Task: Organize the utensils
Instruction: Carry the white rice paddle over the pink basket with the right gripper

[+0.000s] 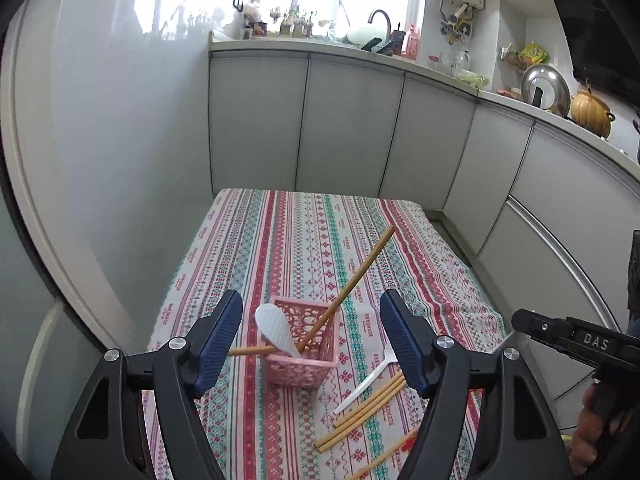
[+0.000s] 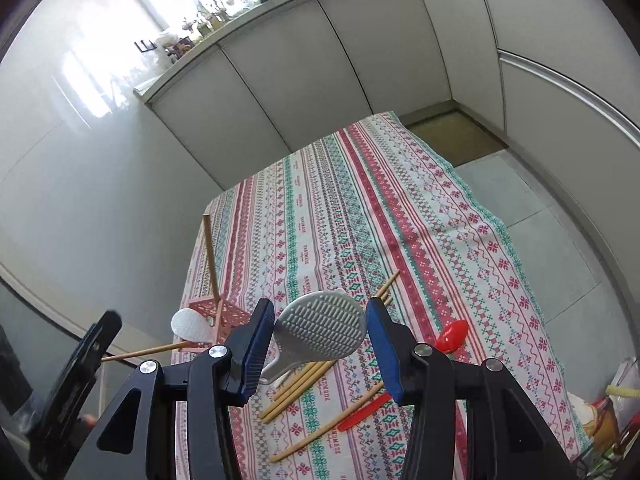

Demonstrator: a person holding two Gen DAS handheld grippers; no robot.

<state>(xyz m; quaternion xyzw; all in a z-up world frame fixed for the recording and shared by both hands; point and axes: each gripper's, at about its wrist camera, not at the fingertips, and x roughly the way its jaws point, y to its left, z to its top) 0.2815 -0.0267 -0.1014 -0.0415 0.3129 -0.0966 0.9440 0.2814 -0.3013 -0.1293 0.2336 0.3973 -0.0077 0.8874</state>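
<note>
While the left gripper (image 1: 311, 336) hangs above the near left part of the table (image 1: 280, 216) with its jaws spread wide and nothing between them, the pink basket (image 1: 316, 364) stands just below and between its blue pads (image 1: 218, 332). A white rice paddle (image 1: 276, 330) leans in that basket with its blade up toward the left, and one wooden chopstick (image 1: 356, 276) rises out of it, slanting up toward the far right. Another chopstick (image 1: 250, 350) pokes out sideways past the basket's left side, toward the table's left edge. To the right of the basket, on the striped tablecloth (image 1: 352, 216), a white plastic spoon (image 1: 368, 380) lies beside a bundle of loose chopsticks (image 1: 368, 412), near the table's front edge. The right gripper (image 2: 320, 334) has its jaws part-way closed around a grey rice paddle (image 2: 320, 330), whose studded blade fills the gap between the pads while its handle points down toward the left; the blade sits against the left pad, but whether the right pad presses on it I cannot tell. Under it lie more chopsticks (image 2: 298, 388), and a red spoon (image 2: 450, 336) rests just beside the right pad, toward the table's right edge. A red flat utensil (image 2: 362, 412) lies below, nearer the front edge.
</note>
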